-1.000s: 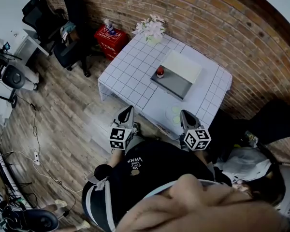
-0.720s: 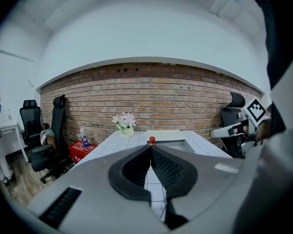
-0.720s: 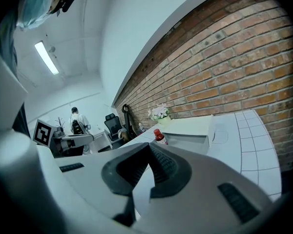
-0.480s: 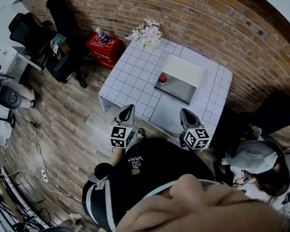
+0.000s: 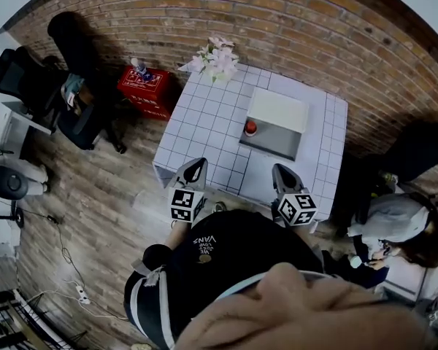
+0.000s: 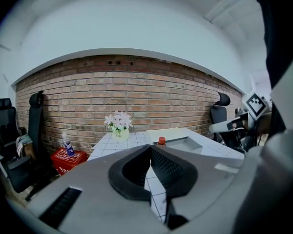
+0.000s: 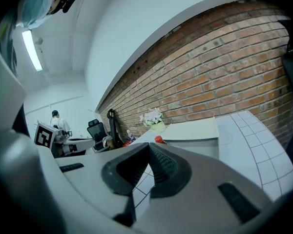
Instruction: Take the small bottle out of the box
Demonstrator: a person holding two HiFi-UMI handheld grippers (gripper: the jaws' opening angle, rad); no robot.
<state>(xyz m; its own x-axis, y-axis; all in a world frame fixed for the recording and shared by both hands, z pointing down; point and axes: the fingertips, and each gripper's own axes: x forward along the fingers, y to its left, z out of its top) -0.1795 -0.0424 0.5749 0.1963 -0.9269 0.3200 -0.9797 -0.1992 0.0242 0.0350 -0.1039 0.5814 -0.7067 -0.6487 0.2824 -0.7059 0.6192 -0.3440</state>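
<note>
The box (image 5: 277, 143) sits on a white table (image 5: 204, 115) with square lines, next to a brick wall. Its pale lid is open and lies back toward the wall.

The small bottle (image 5: 250, 127) stands at the left corner of the box. In the 2 gripper views only its red top (image 6: 161, 141) (image 7: 159, 140) shows, poking up at the box's edge.

The left gripper (image 5: 198, 165) is well short of the box, at the near edge of the table and off to the left. Its 2 jaws are pressed together with nothing between them (image 6: 150, 148).

The right gripper (image 5: 280, 170) is also well short of the box, just in front of it. Its 2 jaws are pressed together too, and they hold nothing (image 7: 149, 146).

A pot of flowers (image 5: 215, 58) stands past the box, to its left, near the wall. A red crate (image 5: 144, 86) sits on the floor farther left of the box.
</note>
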